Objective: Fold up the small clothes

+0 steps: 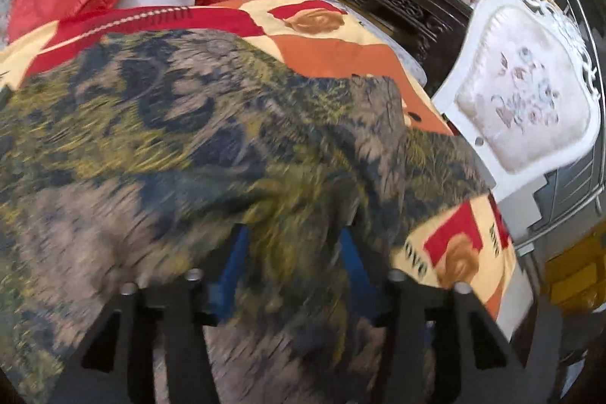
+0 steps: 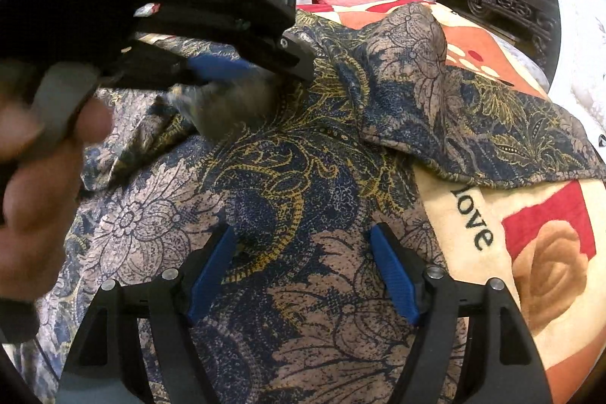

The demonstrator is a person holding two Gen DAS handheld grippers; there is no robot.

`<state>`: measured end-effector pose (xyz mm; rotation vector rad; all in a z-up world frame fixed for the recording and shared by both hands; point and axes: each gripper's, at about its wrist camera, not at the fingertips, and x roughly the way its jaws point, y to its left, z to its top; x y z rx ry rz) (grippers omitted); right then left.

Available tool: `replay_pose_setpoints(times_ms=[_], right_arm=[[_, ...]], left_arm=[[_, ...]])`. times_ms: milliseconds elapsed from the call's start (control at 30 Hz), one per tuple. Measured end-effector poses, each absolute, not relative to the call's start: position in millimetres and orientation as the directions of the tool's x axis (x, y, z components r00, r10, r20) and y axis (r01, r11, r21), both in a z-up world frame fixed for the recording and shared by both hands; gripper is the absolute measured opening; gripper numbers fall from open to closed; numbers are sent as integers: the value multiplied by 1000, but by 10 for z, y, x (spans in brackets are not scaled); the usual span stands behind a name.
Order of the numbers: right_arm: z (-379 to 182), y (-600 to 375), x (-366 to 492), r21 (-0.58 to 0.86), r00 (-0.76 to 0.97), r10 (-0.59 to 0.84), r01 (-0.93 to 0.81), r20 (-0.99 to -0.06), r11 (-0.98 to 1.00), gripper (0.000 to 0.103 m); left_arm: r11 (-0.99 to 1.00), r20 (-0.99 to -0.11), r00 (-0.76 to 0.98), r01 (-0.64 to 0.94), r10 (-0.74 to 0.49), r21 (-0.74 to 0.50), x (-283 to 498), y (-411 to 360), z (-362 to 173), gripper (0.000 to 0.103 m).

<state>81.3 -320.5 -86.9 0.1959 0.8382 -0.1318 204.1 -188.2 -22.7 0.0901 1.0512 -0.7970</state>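
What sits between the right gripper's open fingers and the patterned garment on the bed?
Nothing visible. The right gripper hangs open directly over the patterned garment, bare cloth showing between its blue fingers. The left gripper is farther up the cloth, off that path.

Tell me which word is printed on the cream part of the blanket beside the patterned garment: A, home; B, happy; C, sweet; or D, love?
D: in the right wrist view, the black letters spell "love" on the cream patch of the blanket, just past the edge of the floral garment.
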Motion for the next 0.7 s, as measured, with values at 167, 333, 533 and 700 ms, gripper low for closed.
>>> replay_pose_setpoints(times_ms=[167,333,533,700], right_arm=[[-597,-3447,745,211,655,50,170,-754,963,87],[-74,-3525,835,164,792,77,29,-605,986,83],[-440,-3144,1446,184,647,258,-182,-717,966,34],[-470,-3695,1185,358,708,256,-4,-658,934,44]], left_arm=[[818,-777,448,557,-443,-144,1916,-975,-173,60],[976,-758,628,209,-177,-56,2179,67,-351,37],[992,-787,605,96,-122,-80,2205,388,-735,14],[992,-746,659,125,-94,-14,2057,330,-845,16]])
